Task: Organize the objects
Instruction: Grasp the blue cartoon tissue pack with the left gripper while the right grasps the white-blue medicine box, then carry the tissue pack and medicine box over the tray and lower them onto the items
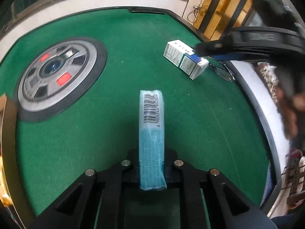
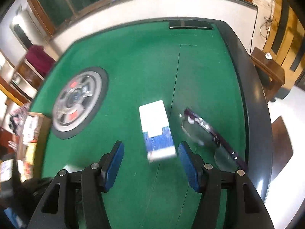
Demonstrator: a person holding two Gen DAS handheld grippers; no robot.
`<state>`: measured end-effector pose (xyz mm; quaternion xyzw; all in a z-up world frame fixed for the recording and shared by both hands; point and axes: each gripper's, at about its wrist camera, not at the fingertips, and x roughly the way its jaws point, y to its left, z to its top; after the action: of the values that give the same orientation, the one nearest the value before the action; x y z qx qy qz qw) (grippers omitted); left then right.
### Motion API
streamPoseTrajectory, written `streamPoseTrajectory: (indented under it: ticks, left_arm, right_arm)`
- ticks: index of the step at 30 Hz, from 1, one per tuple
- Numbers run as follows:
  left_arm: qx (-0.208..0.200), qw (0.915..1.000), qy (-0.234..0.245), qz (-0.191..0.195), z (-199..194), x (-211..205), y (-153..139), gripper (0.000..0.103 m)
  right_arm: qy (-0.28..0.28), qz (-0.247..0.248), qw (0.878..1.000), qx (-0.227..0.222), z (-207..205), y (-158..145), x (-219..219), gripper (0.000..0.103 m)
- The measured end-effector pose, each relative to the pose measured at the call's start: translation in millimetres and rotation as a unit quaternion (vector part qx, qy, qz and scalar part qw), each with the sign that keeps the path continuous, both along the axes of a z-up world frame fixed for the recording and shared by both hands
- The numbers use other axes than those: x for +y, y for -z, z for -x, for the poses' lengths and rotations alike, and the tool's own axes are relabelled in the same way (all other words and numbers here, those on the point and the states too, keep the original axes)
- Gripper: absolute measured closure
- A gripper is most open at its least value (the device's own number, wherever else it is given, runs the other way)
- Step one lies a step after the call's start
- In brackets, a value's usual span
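A long pale-blue wrapped packet with a barcode sticks out forward from my left gripper, whose jaws are shut on its near end above the green table. In the right wrist view my right gripper stands open, its blue pads on either side of the near end of a white and blue box lying on the felt, not touching it. The same box shows at the right in the left wrist view, with one of the right gripper's fingers over it.
A pair of dark-framed glasses lies just right of the box, near the table's black rim. A round grey hub with red buttons sits in the felt at the left. A cardboard box stands at the left edge.
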<state>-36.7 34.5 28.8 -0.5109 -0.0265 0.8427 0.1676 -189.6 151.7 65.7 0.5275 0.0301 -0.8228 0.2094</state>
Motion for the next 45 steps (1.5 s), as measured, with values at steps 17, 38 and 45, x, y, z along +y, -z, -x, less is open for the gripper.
streamPoseTrajectory:
  ticks: [17,38,45]
  left_arm:
    - [0.002,0.9999,-0.013,-0.01,0,-6,2,0.092]
    - [0.04,0.9983,0.008,0.042,-62,-27,-15,0.092]
    - [0.06,0.997,0.01,0.048,-69,-37,-29,0.092]
  right_arm:
    - [-0.022,0.01,0.998,-0.049,-55,22,-10,0.066]
    - [-0.026,0.033,0.996,-0.082,-160,25,-42,0.066]
    - [-0.034,0.037,0.996,-0.072,-169,15,-59,0.066]
